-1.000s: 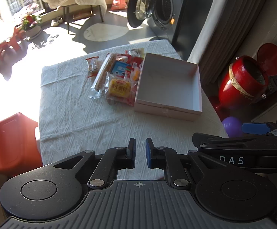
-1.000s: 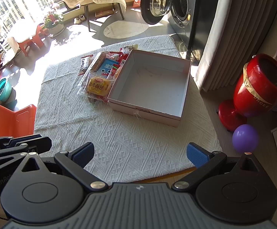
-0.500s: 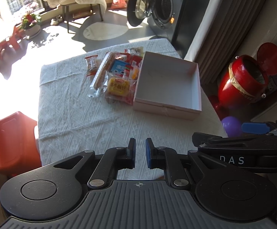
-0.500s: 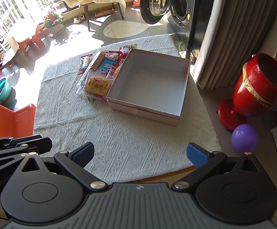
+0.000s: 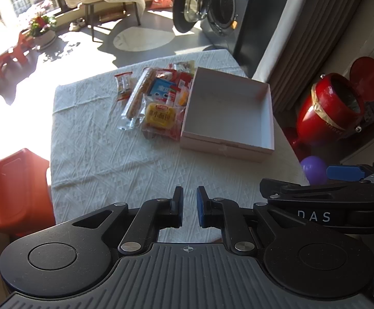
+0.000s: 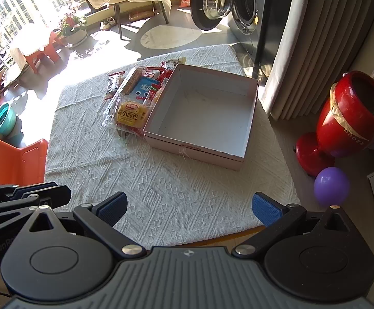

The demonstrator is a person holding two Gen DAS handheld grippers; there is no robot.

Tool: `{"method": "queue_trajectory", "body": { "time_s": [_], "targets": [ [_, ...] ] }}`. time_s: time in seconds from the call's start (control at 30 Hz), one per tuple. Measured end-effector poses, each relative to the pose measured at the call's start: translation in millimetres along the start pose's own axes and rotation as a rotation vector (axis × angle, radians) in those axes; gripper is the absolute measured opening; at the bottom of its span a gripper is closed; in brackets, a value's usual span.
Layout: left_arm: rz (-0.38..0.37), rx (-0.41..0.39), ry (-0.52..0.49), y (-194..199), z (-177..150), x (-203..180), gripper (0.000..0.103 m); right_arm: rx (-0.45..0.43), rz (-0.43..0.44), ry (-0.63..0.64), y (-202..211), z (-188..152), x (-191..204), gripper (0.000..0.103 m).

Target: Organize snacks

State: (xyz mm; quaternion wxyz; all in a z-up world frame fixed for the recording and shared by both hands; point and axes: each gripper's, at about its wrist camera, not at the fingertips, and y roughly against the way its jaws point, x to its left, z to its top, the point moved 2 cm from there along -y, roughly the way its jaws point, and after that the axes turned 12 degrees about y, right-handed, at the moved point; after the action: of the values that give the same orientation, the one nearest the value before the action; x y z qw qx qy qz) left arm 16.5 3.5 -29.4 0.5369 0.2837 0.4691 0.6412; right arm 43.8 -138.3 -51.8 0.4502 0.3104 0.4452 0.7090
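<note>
Holding the left gripper (image 5: pixel 188 207) nearly closed on nothing and the right gripper (image 6: pixel 189 209) wide open, we are facing the snack packets (image 6: pixel 135 97), lying beside the empty box (image 6: pixel 248 118) toward the table's far edge; light, crinkly, slippery, probably best pinched at a sealed edge.

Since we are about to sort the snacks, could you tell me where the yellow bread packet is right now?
In the right wrist view, the yellow bread packet lies on the white tablecloth, at the near end of the snack pile, just left of the open box.
</note>
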Motion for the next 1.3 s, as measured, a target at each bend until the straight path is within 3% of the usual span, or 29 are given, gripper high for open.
{"method": "queue_trajectory", "body": {
  "time_s": [0.43,0.63,0.8,0.97,1.1,1.17,1.3],
  "targets": [
    [0.041,0.023,0.032,-27,17,19,0.015,0.027,0.019,-0.013,-22,11,0,0.103],
    [-0.017,0.139,0.095,-93,49,53,0.016,-0.051,0.014,0.050,-45,28,6,0.103],
    [0.001,0.128,0.035,-159,82,83,0.017,0.004,0.018,0.056,-91,44,18,0.103],
    [-0.005,0.110,-0.018,-201,125,120,0.018,-0.012,-0.119,0.143,-121,85,50,0.103],
    [-0.049,0.076,0.050,-226,156,170,0.018,-0.002,-0.038,0.130,-152,121,78,0.103],
    [-0.070,0.067,0.068,-239,166,192,0.018,-0.009,-0.008,0.143,-172,137,96,0.097],
    [-0.138,0.127,0.090,-259,180,218,0.018,-0.013,0.004,0.171,-214,161,125,0.083]
  ]
}}
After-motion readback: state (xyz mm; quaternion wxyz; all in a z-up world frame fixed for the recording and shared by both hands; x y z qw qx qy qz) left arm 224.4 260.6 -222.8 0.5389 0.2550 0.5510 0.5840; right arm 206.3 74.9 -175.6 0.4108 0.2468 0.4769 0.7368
